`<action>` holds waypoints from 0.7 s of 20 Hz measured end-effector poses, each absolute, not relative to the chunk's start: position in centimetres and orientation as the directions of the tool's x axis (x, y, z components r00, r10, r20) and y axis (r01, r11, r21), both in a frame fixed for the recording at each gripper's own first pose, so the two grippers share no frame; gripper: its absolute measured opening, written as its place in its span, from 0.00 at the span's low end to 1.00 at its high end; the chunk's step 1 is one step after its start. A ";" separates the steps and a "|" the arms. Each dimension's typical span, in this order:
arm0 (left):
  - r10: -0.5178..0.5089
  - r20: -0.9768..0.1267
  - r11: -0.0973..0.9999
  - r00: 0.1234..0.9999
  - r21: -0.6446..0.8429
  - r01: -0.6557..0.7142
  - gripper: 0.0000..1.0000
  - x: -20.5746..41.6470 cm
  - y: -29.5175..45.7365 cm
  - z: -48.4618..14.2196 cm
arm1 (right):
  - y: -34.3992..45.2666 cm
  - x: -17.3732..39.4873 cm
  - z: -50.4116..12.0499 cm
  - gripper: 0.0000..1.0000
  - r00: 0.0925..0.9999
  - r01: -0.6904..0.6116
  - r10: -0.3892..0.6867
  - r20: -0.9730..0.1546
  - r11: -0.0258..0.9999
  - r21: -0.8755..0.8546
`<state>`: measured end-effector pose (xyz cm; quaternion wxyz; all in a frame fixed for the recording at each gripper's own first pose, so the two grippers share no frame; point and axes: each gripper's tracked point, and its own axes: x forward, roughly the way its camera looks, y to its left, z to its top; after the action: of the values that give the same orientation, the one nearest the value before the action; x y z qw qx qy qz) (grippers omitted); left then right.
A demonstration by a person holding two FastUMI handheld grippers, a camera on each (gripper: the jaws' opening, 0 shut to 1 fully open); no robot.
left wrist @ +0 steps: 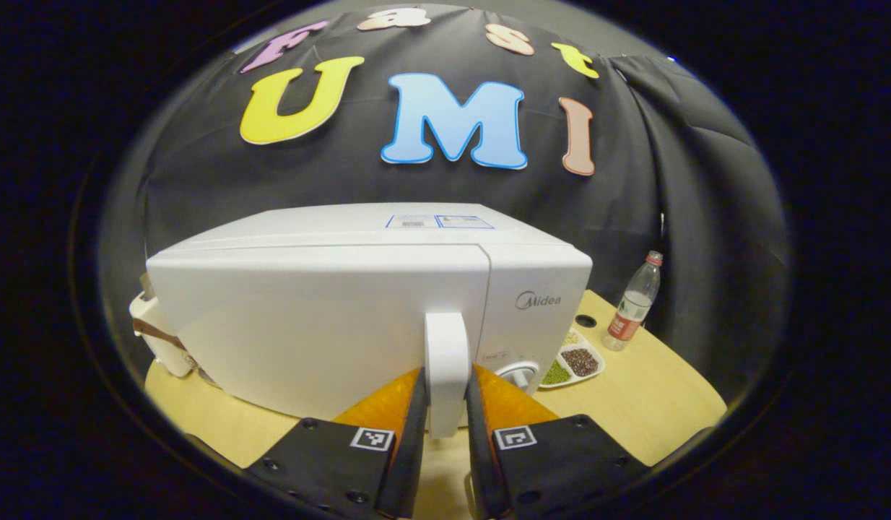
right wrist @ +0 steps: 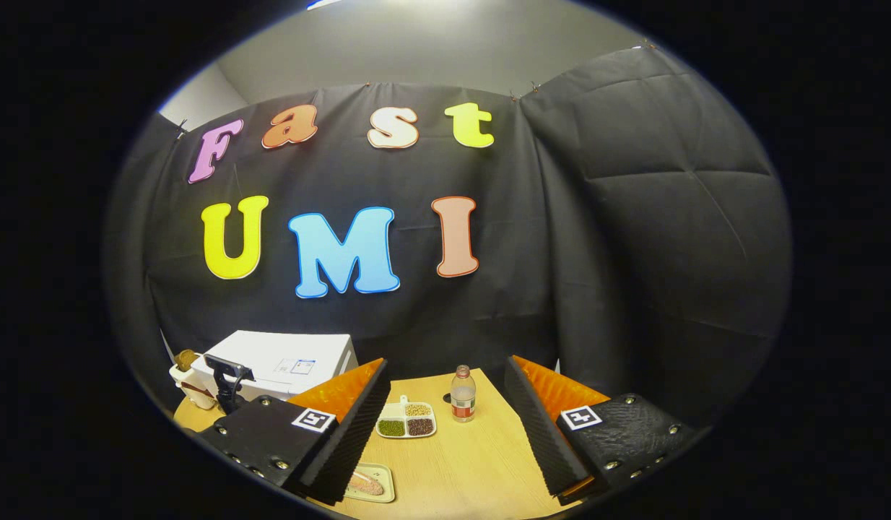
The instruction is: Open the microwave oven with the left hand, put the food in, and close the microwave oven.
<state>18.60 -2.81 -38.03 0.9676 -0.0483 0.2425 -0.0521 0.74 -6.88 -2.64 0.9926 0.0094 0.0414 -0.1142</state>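
Left gripper view: the left gripper (left wrist: 445, 404) straddles the microwave handle (left wrist: 446, 361), one finger on each side, pressed against it, apparently clamped for the pull that opens the door.
Microwave oven (left wrist: 330, 318): white box on the wooden table (left wrist: 655, 404), door closed and flush; upright white bar handle beside the control panel.
Right gripper view: the right gripper (right wrist: 445, 426) hangs above the table, jaws wide apart, gripping nothing, probably kept clear until the door swings open.
Food (right wrist: 364, 482): pale pinkish piece on a small tray (right wrist: 384, 491) at the near table edge.
Background items: sectioned dish (right wrist: 406, 420) of grains, plastic bottle (right wrist: 462, 393).
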 end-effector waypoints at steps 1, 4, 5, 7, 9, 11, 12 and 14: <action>-0.140 -0.469 0.987 0.872 -0.137 0.084 0.34 18.2 -2.8 -37.9 | -6.9 0.6 -2.7 0.98 0.971 0.226 -0.224 -0.084 0.974 0.011; -0.148 -0.475 0.986 0.868 -0.134 0.095 0.26 18.0 -2.7 -37.7 | -7.2 0.3 -2.9 0.97 0.971 0.225 -0.223 -0.084 0.974 0.006; -0.142 -0.477 0.988 0.867 -0.121 0.095 0.20 18.1 -2.8 -37.8 | -7.2 0.2 -3.0 0.98 0.971 0.225 -0.224 -0.086 0.974 0.007; -0.134 -0.484 0.988 0.865 -0.131 0.080 0.19 18.2 -2.8 -37.7 | -7.5 -0.1 -2.9 0.98 0.970 0.229 -0.227 -0.084 0.973 0.008; -0.126 -0.491 0.989 0.862 -0.129 0.072 0.19 17.9 -2.8 -37.7 | -8.0 -0.3 -3.0 0.98 0.968 0.238 -0.236 -0.081 0.971 0.010; -0.122 -0.501 0.991 0.857 -0.117 0.073 0.19 15.3 -2.5 -37.7 | -8.4 -0.4 -3.1 0.98 0.966 0.246 -0.244 -0.082 0.969 0.015; -0.127 -0.484 0.991 0.866 -0.108 0.085 0.17 13.9 -2.2 -37.5 | -8.6 -0.5 -3.3 0.98 0.964 0.253 -0.251 -0.083 0.967 0.020; -0.144 -0.485 0.989 0.863 -0.104 0.107 0.21 11.1 -1.6 -37.3 | -8.5 -0.2 -4.1 0.97 0.965 0.247 -0.241 -0.106 0.968 0.048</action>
<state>11.06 -1.58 -37.26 0.9643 -0.0367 0.2539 -0.0652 -0.22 -8.45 -4.13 0.9907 0.0305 0.0495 -0.1230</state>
